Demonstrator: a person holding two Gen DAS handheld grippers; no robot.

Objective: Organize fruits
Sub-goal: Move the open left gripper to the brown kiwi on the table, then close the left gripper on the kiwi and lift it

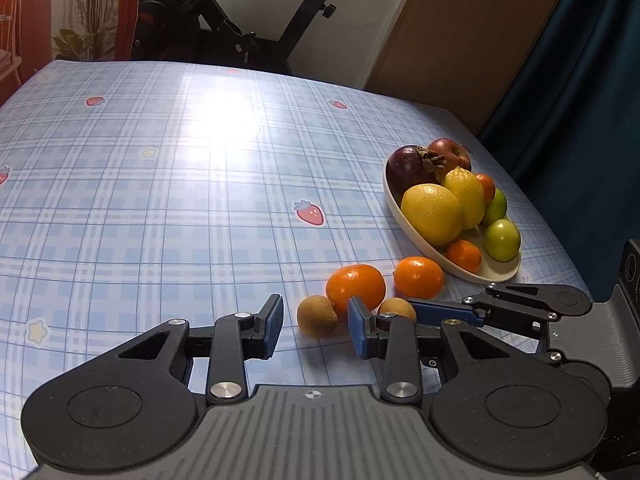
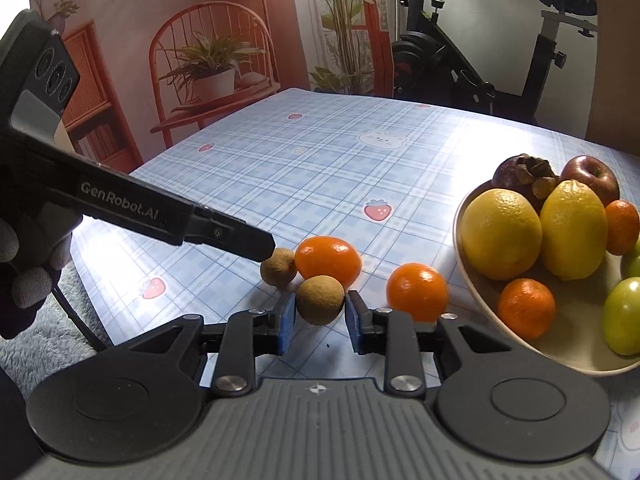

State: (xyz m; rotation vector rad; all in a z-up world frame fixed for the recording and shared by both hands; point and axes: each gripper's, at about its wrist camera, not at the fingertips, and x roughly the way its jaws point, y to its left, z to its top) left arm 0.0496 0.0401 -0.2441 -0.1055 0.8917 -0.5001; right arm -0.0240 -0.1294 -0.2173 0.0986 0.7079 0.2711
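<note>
**Right claw closing on a brown fruit beside the bowl**

Nearest in the right wrist view, the right claw (image 2: 320,316) is gripping a small round brown fruit (image 2: 320,300) between its blue pads, jaws drawn narrow around it, low over the worktop (image 2: 320,160). Just to its right, a mandarin (image 2: 417,294) is sitting loose on the checked cloth, close to the rim of the cream bowl (image 2: 464,264).

The left claw (image 1: 316,322) is hovering with its jaws standing partly apart and nothing clamped between them; a second brown fruit (image 1: 317,316) is lying just ahead of the gap, touching a larger mandarin (image 1: 355,290) behind it. In the right wrist view, one finger of this claw is reaching that second brown fruit, though I cannot tell whether it is touching. A gloved hand (image 2: 24,264) is holding the left tool at the frame's edge.

Farther back, the bowl is carrying two lemons (image 2: 502,234), small mandarins, green fruits (image 2: 622,316), a red apple (image 2: 590,178) and a dark purple fruit (image 2: 520,178) with a dried calyx.

Beyond the worktop, an exercise bike (image 2: 480,60) is standing by the wall.
</note>
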